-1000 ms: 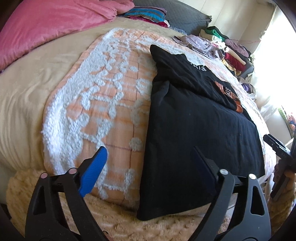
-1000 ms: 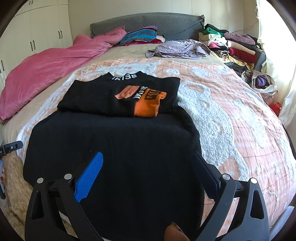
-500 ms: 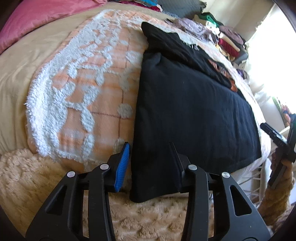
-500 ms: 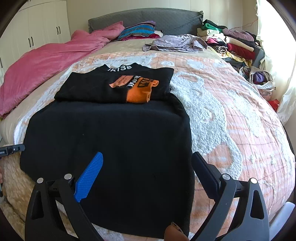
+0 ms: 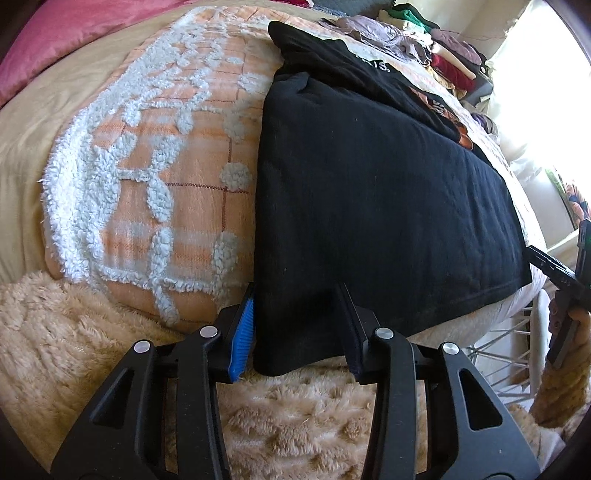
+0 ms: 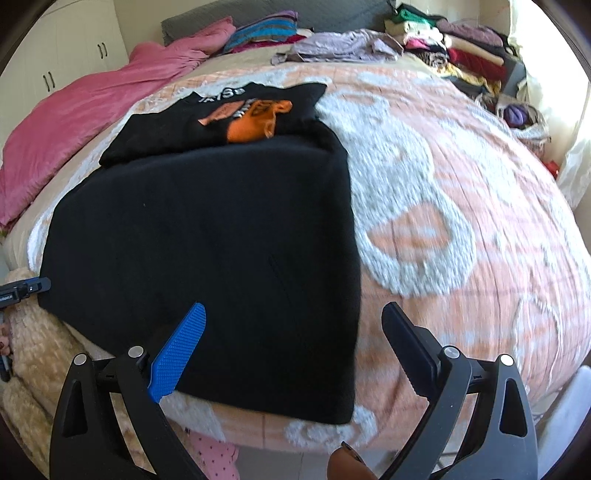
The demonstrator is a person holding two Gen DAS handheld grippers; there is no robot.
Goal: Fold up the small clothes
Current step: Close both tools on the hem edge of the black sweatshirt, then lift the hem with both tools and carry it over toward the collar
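Black knit garment (image 5: 369, 206), folded flat into a broad rectangle, spread over the near half of the bed's peach quilt with fluffy white tufted pattern (image 5: 155, 177); near hem hanging just over the bed's near edge. Smaller black folded shirt with orange print (image 6: 236, 118) lying beyond it, touching its far edge.

Left tool (image 5: 299, 325) low at the garment's near left corner, just narrowed from a wider spread: blue ribbed pad (image 5: 245, 332) against the left edge, dark pad (image 5: 349, 325) on the cloth's top surface, corner between them. Real pinch or not: cannot tell.

Right tool (image 6: 291, 354) spread wide, hovering over the garment's near right corner, blue pad (image 6: 181, 350) above black cloth, dark pad (image 6: 410, 347) above the quilt, nothing gripped.

Shaggy beige blanket (image 5: 74, 332) draped below the near edge. Crumpled pink duvet (image 6: 92, 110) along the far left. Grey padded headboard (image 6: 258, 11) at the far end, piled clothes (image 6: 461, 51) far right, lilac garment (image 6: 340, 46) loose near them.
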